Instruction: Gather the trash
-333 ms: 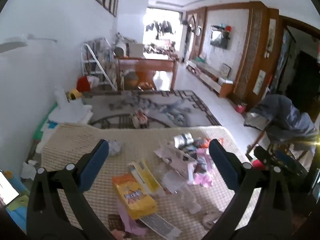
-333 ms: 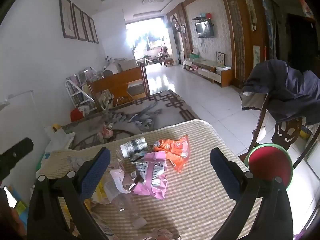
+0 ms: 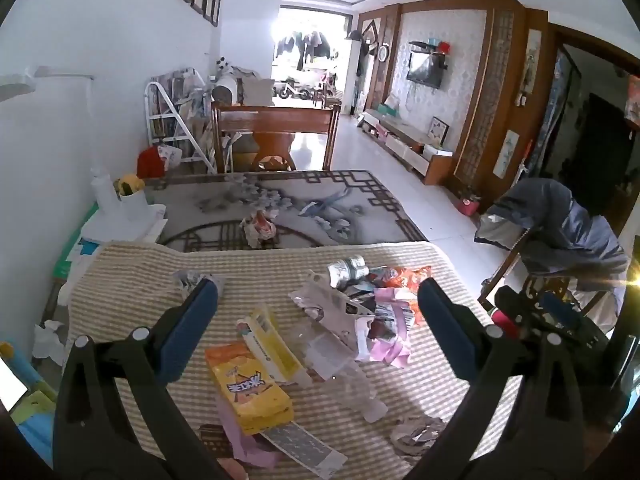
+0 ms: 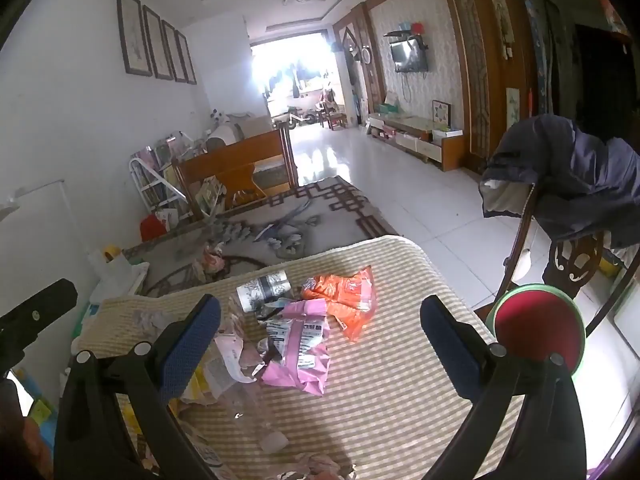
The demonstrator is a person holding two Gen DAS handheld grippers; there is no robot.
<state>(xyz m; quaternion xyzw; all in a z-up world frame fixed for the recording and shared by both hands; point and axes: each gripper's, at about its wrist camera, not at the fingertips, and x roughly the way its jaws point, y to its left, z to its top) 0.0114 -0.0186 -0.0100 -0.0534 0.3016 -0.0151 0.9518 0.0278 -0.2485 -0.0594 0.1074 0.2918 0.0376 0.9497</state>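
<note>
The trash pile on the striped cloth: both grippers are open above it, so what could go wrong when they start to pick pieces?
1. The wrappers overlap: closing on the pink packet may drag its neighbours, such as the orange wrapper, along.
2. The clear plastic bottle is hard to see and looks slippery; it may slip from the pads.
3. The left gripper and right gripper hang over the same pile and could collide.
</note>
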